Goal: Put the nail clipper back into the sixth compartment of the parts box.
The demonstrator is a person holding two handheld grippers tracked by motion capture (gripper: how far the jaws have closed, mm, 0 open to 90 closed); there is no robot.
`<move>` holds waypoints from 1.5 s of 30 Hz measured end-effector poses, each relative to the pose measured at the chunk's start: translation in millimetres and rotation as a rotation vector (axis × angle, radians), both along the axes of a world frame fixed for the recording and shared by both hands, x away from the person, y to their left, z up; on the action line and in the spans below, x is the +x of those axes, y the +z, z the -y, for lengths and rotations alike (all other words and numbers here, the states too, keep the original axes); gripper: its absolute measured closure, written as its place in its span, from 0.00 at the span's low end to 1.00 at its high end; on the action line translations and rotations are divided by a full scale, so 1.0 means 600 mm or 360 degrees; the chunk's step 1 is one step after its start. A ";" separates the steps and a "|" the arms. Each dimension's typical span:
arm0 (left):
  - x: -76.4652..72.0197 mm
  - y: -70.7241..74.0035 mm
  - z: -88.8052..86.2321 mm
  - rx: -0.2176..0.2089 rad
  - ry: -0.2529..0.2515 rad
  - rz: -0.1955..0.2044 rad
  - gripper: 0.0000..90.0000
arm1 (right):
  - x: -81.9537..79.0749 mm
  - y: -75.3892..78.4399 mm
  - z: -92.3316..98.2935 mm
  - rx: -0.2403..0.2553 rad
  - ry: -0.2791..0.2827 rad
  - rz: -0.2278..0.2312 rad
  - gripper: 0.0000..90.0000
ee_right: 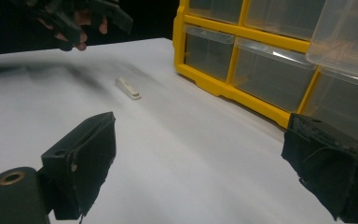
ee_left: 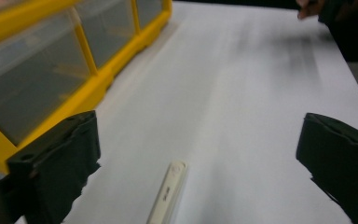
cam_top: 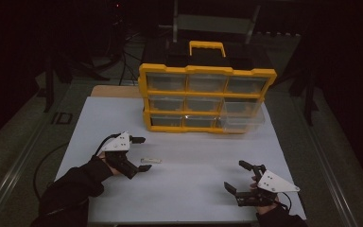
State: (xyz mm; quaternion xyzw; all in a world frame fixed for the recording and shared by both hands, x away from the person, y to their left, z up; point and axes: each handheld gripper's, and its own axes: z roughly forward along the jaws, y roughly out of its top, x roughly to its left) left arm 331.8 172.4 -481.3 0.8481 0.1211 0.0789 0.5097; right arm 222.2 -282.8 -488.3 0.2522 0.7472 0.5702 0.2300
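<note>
A small white stick-shaped piece (cam_top: pixel 151 161) lies flat on the white table (cam_top: pixel 189 198), a bit left of the middle, well in front of the yellow organiser (cam_top: pixel 207 98). In the left gripper view it runs up from the bottom edge between the two jaws (ee_left: pixel 169 193), touching neither; in the right gripper view it sits far off toward the upper left (ee_right: pixel 128 88).

The left gripper (cam_top: pixel 142 153) hovers right at the piece's left end, jaws spread wide, one above and one below it in the high view, nothing held. The right gripper (cam_top: pixel 235 176) is well apart, near the front right of the table, jaws likewise wide open and holding nothing.

The organiser stands upright at the back of the table, a yellow frame with a yellow handle (cam_top: pixel 207 47) on top and three rows of three clear drawers. The lower right drawer (cam_top: pixel 242 119) is pulled out toward the table, sticking forward of the frame. Through the clear fronts I can't make out anything inside the drawers; the room is dim and the plastic only shows grey. The pulled-out drawer looks see-through down to the table, though its contents can't be told for sure
</note>
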 end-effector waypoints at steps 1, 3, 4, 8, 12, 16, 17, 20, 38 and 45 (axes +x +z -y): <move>0.002 -0.004 0.000 0.0027 -0.0001 -0.0003 0.02 | 0.000 0.000 0.000 -0.0002 0.0000 0.0002 0.11; 0.006 -0.012 -0.001 0.0075 0.0005 -0.0007 0.02 | 0.000 -0.001 -0.001 -0.0005 0.0001 -0.0001 0.11; 0.008 -0.016 -0.001 0.0101 0.0009 -0.0012 0.02 | 0.000 -0.001 -0.001 -0.0005 0.0002 0.0000 0.11; 0.014 -0.027 -0.003 0.0144 0.0000 -0.0023 0.06 | 0.001 -0.002 -0.001 -0.0007 0.0001 -0.0007 0.11; 0.018 -0.035 -0.002 0.0229 -0.0066 -0.0006 0.18 | 0.001 -0.003 -0.002 -0.0011 -0.0001 -0.0010 0.11; 0.026 -0.040 -0.007 0.0243 -0.0109 -0.0039 0.26 | 0.001 -0.003 -0.002 -0.0013 -0.0004 -0.0007 0.11; 0.028 -0.041 -0.008 0.0250 -0.0126 -0.0045 0.30 | 0.001 -0.003 -0.002 -0.0015 -0.0005 -0.0007 0.11; 0.031 -0.046 -0.008 0.0292 -0.0164 -0.0048 0.39 | 0.002 -0.004 -0.001 -0.0013 -0.0006 -0.0010 0.11; 0.056 -0.054 0.007 0.0543 -0.0208 -0.0059 0.67 | 0.002 -0.005 -0.001 -0.0009 -0.0008 -0.0019 0.11; 0.060 -0.055 0.022 0.0616 -0.0276 -0.0088 0.75 | 0.002 -0.004 -0.001 -0.0008 -0.0007 -0.0019 0.11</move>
